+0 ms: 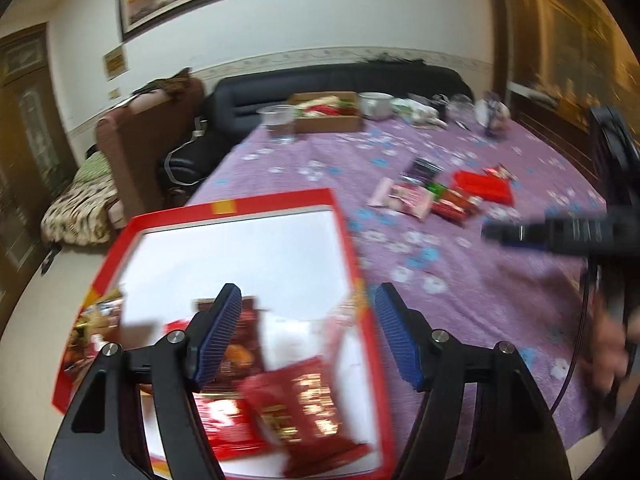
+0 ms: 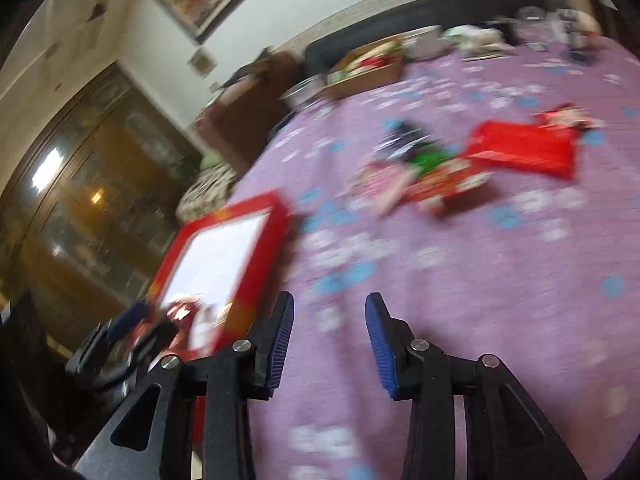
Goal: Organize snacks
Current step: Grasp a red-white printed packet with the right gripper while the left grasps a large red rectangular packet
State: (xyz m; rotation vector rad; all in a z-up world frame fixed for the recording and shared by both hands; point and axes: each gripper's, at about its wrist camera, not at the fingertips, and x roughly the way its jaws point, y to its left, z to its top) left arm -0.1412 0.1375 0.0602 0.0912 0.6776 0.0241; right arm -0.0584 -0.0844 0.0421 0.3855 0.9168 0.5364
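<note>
A red-rimmed box (image 1: 240, 204) with a white floor sits at the table's left edge; it shows again, blurred, in the right wrist view (image 2: 276, 204). Red snack packets (image 1: 304, 412) and a brown one (image 1: 248, 332) lie inside it. My left gripper (image 1: 307, 292) hovers open over them, pads touching nothing. More snacks lie on the purple cloth: a pink packet (image 1: 400, 196), a dark one (image 1: 422, 168) and a flat red one (image 1: 484, 186) (image 2: 524, 148). Over bare cloth, short of that pile, my right gripper (image 2: 331, 299) is open and holds nothing.
At the table's far end stand a cardboard box of snacks (image 1: 328, 114), a clear plastic cup (image 1: 278, 122), a white bowl (image 1: 374, 104) and other clutter. A dark sofa (image 1: 320, 80) and a brown chair (image 1: 140, 140) stand beyond. The table edge runs left of the red box.
</note>
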